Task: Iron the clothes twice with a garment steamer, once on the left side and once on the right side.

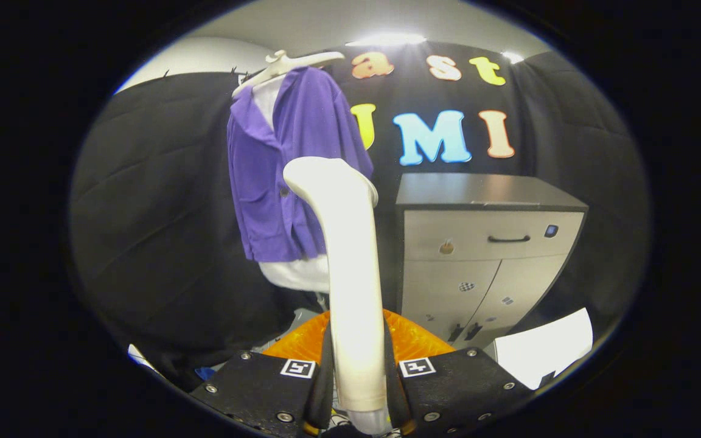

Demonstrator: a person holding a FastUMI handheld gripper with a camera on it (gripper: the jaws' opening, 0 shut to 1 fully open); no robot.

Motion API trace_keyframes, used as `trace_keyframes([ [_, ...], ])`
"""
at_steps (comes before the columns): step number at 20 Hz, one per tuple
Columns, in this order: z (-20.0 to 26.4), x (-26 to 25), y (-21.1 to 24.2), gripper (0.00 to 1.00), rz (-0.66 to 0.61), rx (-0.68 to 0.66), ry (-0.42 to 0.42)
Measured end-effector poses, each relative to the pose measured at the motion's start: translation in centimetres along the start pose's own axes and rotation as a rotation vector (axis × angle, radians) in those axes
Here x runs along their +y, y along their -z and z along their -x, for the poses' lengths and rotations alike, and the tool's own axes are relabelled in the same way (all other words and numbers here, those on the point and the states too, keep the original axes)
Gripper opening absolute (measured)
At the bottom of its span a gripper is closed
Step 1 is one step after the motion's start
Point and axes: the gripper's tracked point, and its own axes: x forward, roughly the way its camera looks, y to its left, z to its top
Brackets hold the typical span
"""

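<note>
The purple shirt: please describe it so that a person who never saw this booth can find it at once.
Look at the grey cabinet by the booth's black wall. Beside it a white hanger carries the purple shirt, beyond the white steamer that the gripper is shut on. It is the one purple garment, worn over a white one.

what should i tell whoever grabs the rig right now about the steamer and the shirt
Hand-held gripper: shut on the white garment steamer, held upright between the fingers.
Purple shirt hangs on a white hanger beyond the steamer, left of the grey cabinet.
The steamer head's contact with the shirt cannot be told.
Done: steamer picked up.
Left: judged from here, both passes, left side and right side.
</note>
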Motion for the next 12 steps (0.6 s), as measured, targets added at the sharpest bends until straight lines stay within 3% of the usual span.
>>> trace_keyframes([
  [4, 2.0, -2.2, -4.2, 0.36, -0.004, -0.162, 0.055],
  [8, 2.6, -3.1, -6.3, 0.36, 0.039, -0.226, 0.103],
  [12, 3.4, -1.8, -7.4, 0.36, 0.101, -0.289, 0.091],
])
